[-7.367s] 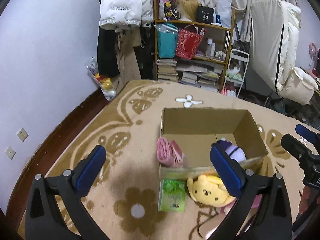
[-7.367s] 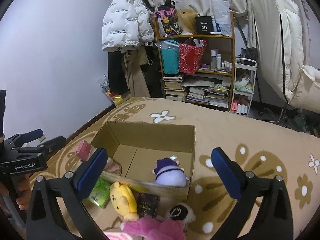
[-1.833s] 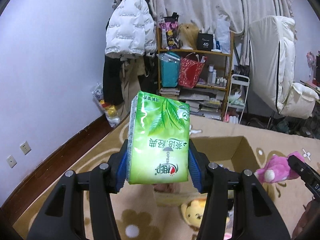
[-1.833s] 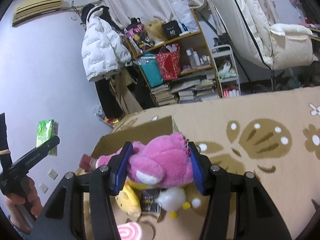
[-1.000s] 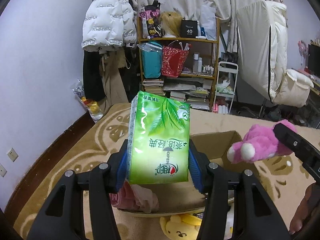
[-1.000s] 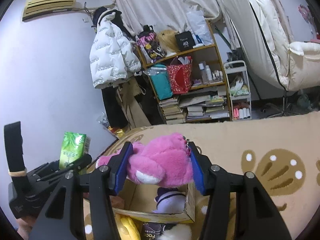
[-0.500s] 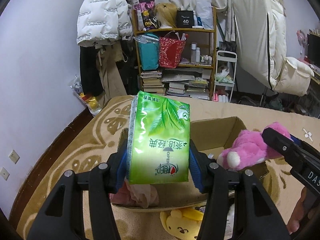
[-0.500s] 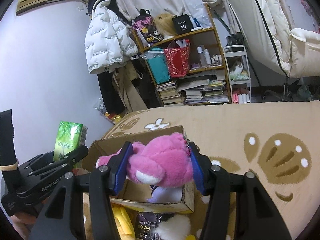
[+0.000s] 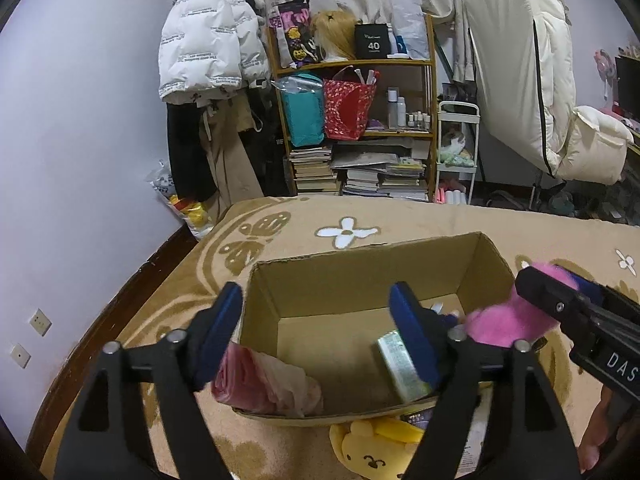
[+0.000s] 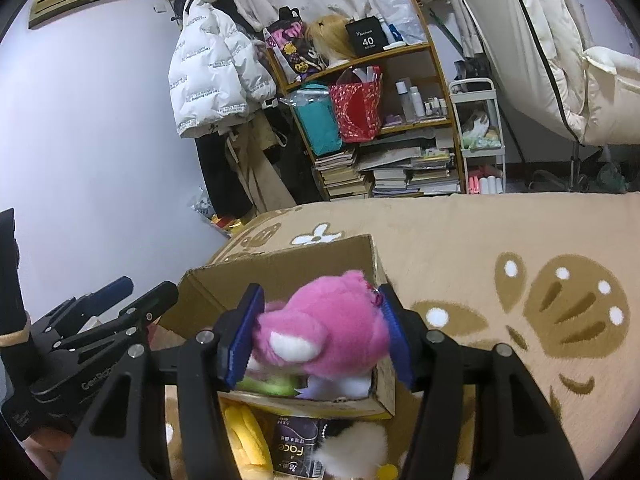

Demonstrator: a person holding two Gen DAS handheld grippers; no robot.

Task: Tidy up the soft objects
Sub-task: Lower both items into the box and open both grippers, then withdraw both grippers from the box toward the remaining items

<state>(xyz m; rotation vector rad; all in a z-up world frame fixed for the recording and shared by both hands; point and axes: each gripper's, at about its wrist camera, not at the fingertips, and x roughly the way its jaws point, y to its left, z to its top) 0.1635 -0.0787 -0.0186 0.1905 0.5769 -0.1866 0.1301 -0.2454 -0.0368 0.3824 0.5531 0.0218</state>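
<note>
An open cardboard box [image 9: 360, 280] stands on the patterned carpet. My left gripper [image 9: 316, 304] hangs over the box's near left part, its jaws opening with nothing between them. The green tissue pack [image 9: 396, 364] lies inside the box on its floor, partly hidden behind my right finger. My right gripper [image 10: 320, 300] is over the box's near right corner [image 10: 380, 384]. Its jaws are opening, and the pads still touch the pink plush toy [image 10: 324, 332] between them. Under that toy I see the tissue pack [image 10: 272, 386] and a purple-and-white plush [image 10: 328, 388].
A pink bag [image 9: 264, 380] slumps at the box's front left corner. A yellow plush [image 9: 376, 448], a black packet [image 10: 296, 444] and a white fluffy toy [image 10: 352, 456] lie in front of the box. A crowded bookshelf [image 9: 360, 132] and hanging coats stand behind.
My left gripper has opened and the green tissue pack has dropped from it into the box. The right gripper has sunk a little over the box with the pink plush.
</note>
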